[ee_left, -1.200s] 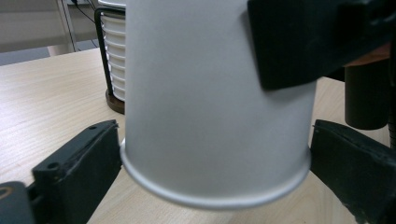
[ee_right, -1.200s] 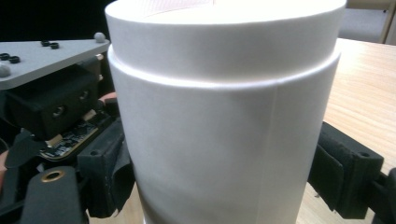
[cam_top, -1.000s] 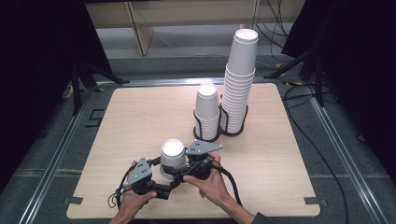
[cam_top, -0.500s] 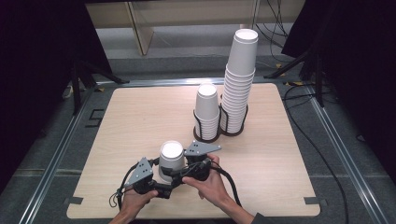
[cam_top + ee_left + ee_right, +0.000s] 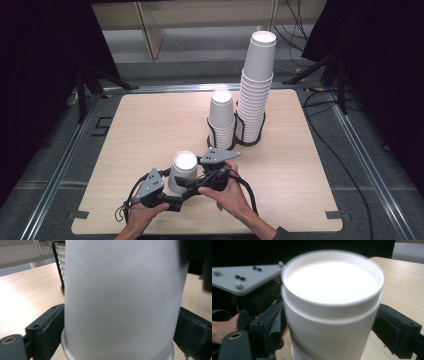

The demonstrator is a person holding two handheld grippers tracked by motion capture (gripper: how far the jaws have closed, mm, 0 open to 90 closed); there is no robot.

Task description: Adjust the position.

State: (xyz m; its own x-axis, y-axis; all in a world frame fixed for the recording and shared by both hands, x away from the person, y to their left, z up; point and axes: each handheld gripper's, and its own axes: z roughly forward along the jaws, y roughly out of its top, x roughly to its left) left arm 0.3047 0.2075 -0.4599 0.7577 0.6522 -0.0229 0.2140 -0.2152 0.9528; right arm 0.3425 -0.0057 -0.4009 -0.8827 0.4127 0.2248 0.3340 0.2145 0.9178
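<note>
**Upside-down cup pinched between two claws near the counter's front edge**

The counter [image 5: 150, 120] carries a tall stack [image 5: 256, 90] and a short stack [image 5: 221, 120] of paper cups in wire holders at the back, well apart from the work. At the front stands the cup [image 5: 182, 172], bottom up; the right gripper view shows two rims, so it looks like two cups nested (a judgement).

Paper cups are light, thin-walled and easily crushed, and nested ones stick. A gentle hold low on the wall, near the stiffer rolled rim, suits best.

The left claw [image 5: 172, 192] has its jaws either side of the lower wall, pads apparently against it. The right claw [image 5: 195, 180] brackets the upper part; whether its pads press cannot be told.

Against the earlier frames, cup and hands sit where they were; the left jaws have just been closing, the cup between them.
</note>
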